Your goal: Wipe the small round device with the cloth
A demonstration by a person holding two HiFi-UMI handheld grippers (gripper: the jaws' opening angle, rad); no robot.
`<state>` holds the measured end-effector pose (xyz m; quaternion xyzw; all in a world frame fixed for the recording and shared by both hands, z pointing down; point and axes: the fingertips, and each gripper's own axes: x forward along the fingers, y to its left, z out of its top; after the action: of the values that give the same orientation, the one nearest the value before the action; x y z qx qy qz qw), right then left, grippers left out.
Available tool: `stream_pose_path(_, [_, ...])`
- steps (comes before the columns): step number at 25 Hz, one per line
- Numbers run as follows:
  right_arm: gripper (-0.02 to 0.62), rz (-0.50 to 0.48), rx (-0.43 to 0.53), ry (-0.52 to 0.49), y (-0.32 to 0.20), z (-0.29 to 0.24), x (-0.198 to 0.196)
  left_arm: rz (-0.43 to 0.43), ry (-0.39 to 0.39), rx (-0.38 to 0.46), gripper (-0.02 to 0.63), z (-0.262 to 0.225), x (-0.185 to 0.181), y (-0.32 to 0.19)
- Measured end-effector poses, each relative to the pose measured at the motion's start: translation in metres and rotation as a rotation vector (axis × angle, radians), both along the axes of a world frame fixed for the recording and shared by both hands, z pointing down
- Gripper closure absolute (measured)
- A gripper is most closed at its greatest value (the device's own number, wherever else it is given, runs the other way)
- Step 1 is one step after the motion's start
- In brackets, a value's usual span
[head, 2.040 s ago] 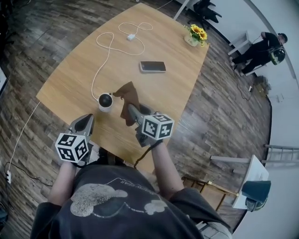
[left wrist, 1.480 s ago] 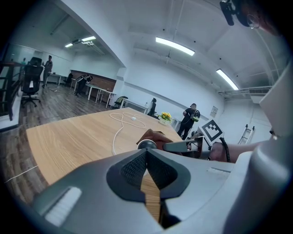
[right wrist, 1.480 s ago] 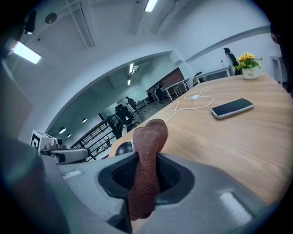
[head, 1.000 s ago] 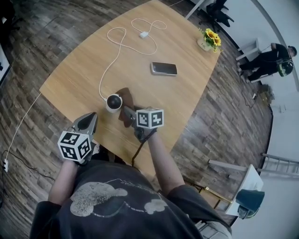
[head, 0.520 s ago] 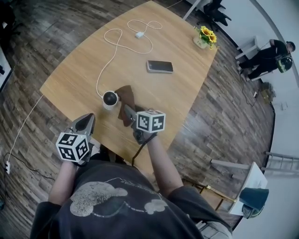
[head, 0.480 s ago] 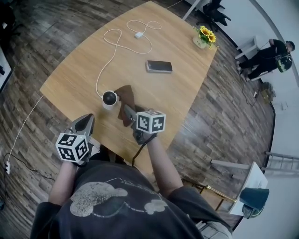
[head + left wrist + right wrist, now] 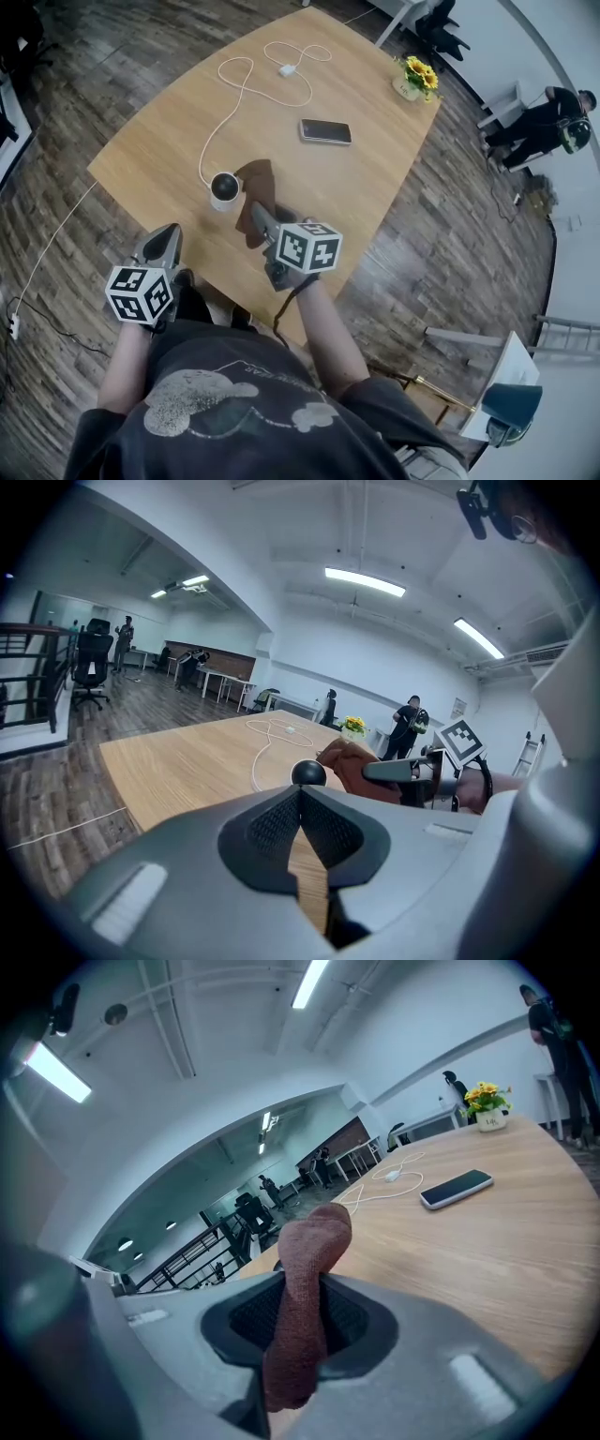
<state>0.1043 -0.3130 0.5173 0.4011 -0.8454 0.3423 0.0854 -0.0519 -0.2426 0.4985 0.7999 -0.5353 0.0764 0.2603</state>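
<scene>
The small round device [image 7: 223, 188], a white base with a black dome, stands near the table's front edge; it also shows in the left gripper view [image 7: 308, 772]. A brown cloth [image 7: 259, 195] hangs against its right side. My right gripper [image 7: 256, 213] is shut on the cloth [image 7: 305, 1307], which sticks up between its jaws. My left gripper [image 7: 167, 232] is at the table's front edge, nearer than the device and to its left. Its jaws [image 7: 300, 791] are shut with nothing in them.
On the wooden table [image 7: 169, 141] a white cable [image 7: 246, 82] runs from the device to the far side. A phone [image 7: 325, 130] lies past the cloth and a small flower pot [image 7: 417, 78] stands at the far right corner. A person [image 7: 547, 116] stands beyond the table.
The right gripper brought the cloth left against the device and holds it there. The left gripper has drifted slightly back to the table's edge. The head view has shifted a little.
</scene>
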Motion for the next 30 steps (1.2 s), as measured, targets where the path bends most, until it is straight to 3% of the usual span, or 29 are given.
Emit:
stream_pose_path(9, [0.52,0.083,0.015,-0.009,-0.011,-0.023,-0.045,0.136,0.031,0.0,0.588,0.004,-0.011,-0.042])
stream_pose_path(20, [0.52,0.355,-0.038,-0.032,-0.029,-0.013,-0.087,0.384,0.061,-0.043,0.588,0.016,-0.032,-0.103])
stream_pose_path(30, [0.52,0.615,-0.098,-0.069,-0.025,0.005,-0.102,0.602,0.061,-0.077,0.588,0.028,-0.038,-0.119])
